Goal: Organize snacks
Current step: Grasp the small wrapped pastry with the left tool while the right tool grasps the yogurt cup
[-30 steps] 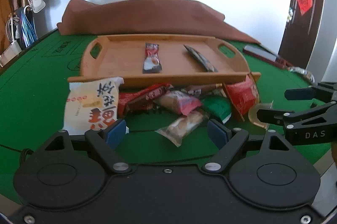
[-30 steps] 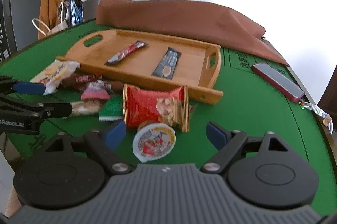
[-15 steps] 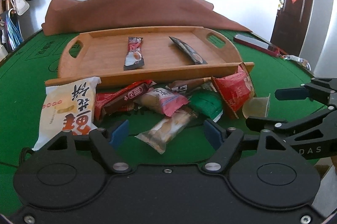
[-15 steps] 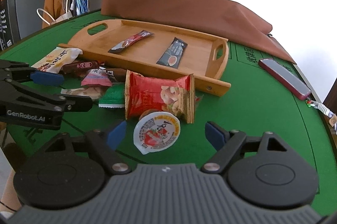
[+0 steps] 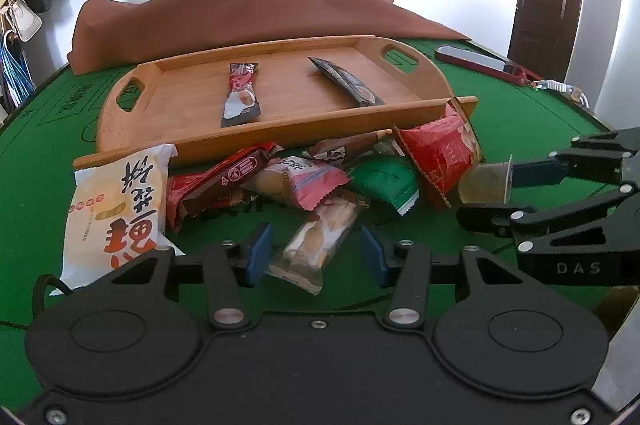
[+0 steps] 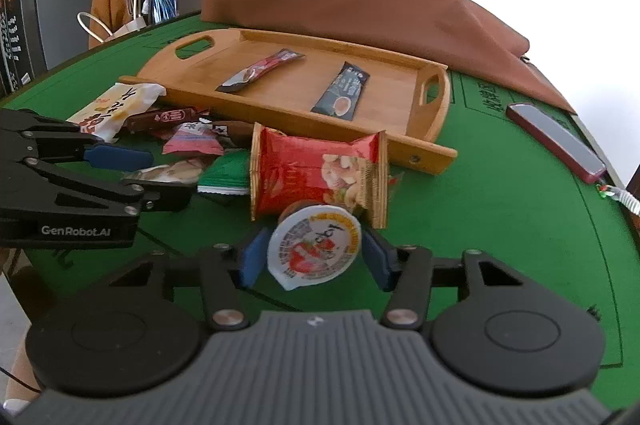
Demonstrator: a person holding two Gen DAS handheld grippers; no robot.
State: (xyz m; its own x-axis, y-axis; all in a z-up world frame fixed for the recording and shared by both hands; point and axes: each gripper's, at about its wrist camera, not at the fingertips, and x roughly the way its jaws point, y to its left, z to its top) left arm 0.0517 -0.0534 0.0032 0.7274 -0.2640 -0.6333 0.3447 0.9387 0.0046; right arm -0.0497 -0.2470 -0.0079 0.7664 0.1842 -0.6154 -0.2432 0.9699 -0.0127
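A pile of snack packets lies on the green table in front of a bamboo tray (image 5: 432, 73) that holds a red sachet (image 5: 240, 93) and a dark sachet (image 5: 348, 85). My left gripper (image 5: 316, 253) is open, its pads either side of a clear-wrapped biscuit bar (image 5: 320, 241). My right gripper (image 6: 314, 253) is closing round a round jelly cup (image 6: 314, 249); both pads sit at its rim. The cup also shows in the left wrist view (image 5: 486, 185). A red nut packet (image 6: 320, 177) stands just behind it.
A large white packet (image 5: 116, 209), a pink packet (image 5: 308, 181), a green packet (image 5: 384, 185) and brown bars lie in the pile. A brown cloth (image 5: 248, 5) lies behind the tray. A phone (image 6: 556, 141) lies at the right.
Both grippers have moved forward and narrowed. The left one now straddles the biscuit bar. The right one now has the jelly cup between its pads.
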